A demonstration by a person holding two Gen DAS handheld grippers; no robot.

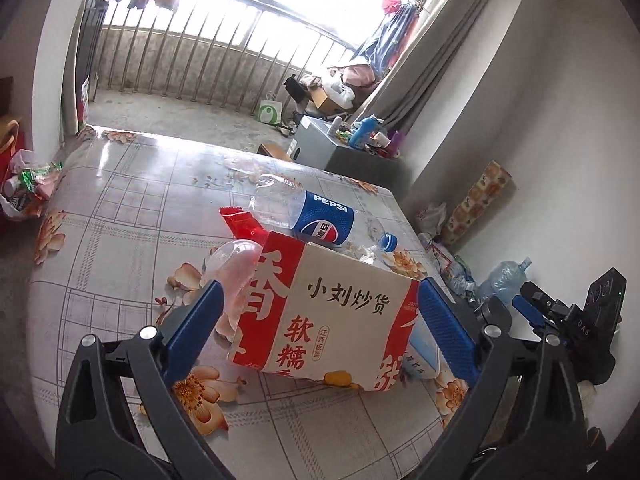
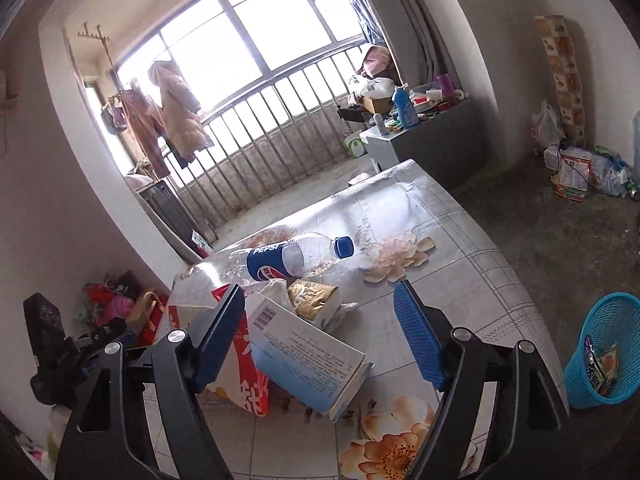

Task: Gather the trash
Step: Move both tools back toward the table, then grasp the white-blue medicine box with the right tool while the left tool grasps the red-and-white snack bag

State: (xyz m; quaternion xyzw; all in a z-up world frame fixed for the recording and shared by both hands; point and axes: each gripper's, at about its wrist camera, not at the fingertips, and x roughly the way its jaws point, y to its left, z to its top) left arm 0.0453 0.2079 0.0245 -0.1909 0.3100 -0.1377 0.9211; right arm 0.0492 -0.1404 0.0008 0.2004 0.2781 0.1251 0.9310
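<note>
Left gripper [image 1: 318, 312] released, blue pads spread wide to either side of the red-and-cream snack bag [image 1: 320, 316], which lies on the floral tablecloth [image 1: 132, 208]; pads not seen pressing on it, whether the right pad brushes the bag's edge cannot be told; a clear plastic cup [image 1: 234, 264] lies against the bag's left end, a red wrapper [image 1: 244, 226] just behind it; beyond these the empty Pepsi bottle [image 1: 316, 220] lies on its side, blue cap toward the right. Right gripper [image 2: 320, 328] likewise unclenched, nothing gripped; the pale-blue-and-white carton [image 2: 308, 354] lies between its fingers, nearer the left pad, apart from the right one; a crumpled gold packet [image 2: 312, 300] on white wrapping sits just past the carton, the bottle [image 2: 280, 260] farther on; the snack bag [image 2: 248, 364] shows at the carton's left. On the floor right of the table a blue mesh waste basket [image 2: 604, 344] holds a few wrappers; at the far end a railing [image 2: 272, 136] and window [image 2: 260, 24].
</note>
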